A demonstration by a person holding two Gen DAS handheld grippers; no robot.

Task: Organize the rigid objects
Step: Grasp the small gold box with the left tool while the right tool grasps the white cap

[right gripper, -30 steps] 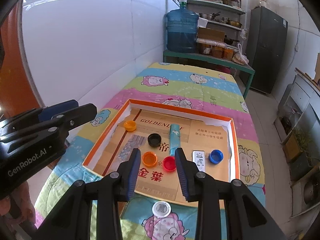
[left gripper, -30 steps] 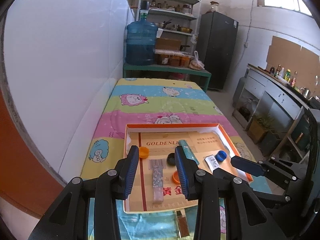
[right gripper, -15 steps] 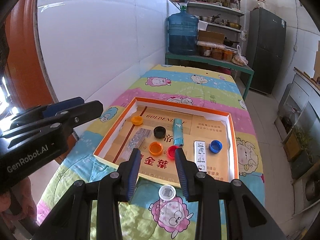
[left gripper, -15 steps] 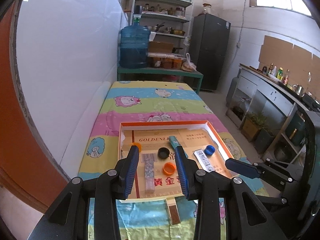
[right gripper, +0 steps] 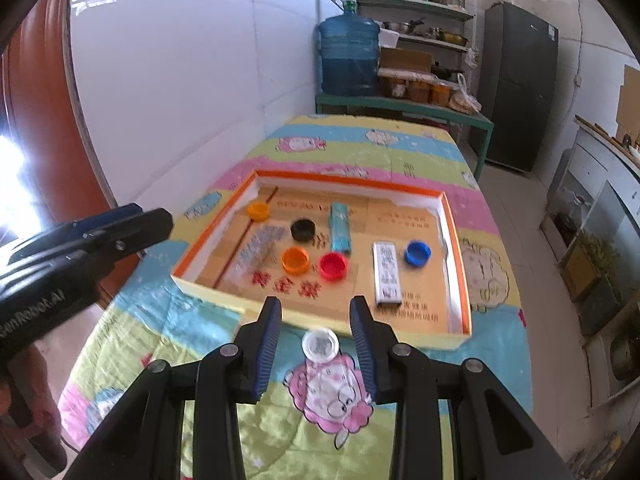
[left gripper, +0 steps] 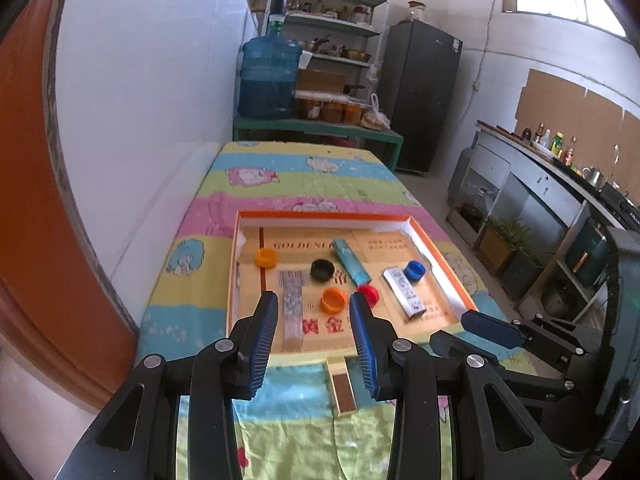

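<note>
An orange-rimmed shallow box (left gripper: 444,264) (right gripper: 456,240) lies on the bed cloth. In it are several bottle caps, such as an orange cap (left gripper: 333,300) (right gripper: 296,261), a red cap (right gripper: 333,266), a black cap (left gripper: 322,270) and a blue cap (right gripper: 417,253), plus a teal tube (left gripper: 352,262), a white packet (right gripper: 386,272) and a clear patterned packet (left gripper: 293,312). A gold-brown lighter (left gripper: 341,386) lies outside the box, between my open left gripper's (left gripper: 314,334) fingers. A clear round lid (right gripper: 320,345) lies outside, between my open right gripper's (right gripper: 316,338) fingers. Both are empty.
The bed has a striped cartoon cloth (left gripper: 312,176). A white wall runs along its left side. A blue water jug (left gripper: 270,80) and shelves stand beyond the far end. A counter (left gripper: 532,184) with bottles runs along the right. The other gripper shows at each view's edge.
Both grippers have drawn back toward the near end of the bed and risen; the box looks smaller and the lighter and clear lid now show fully. Nothing was picked up.
</note>
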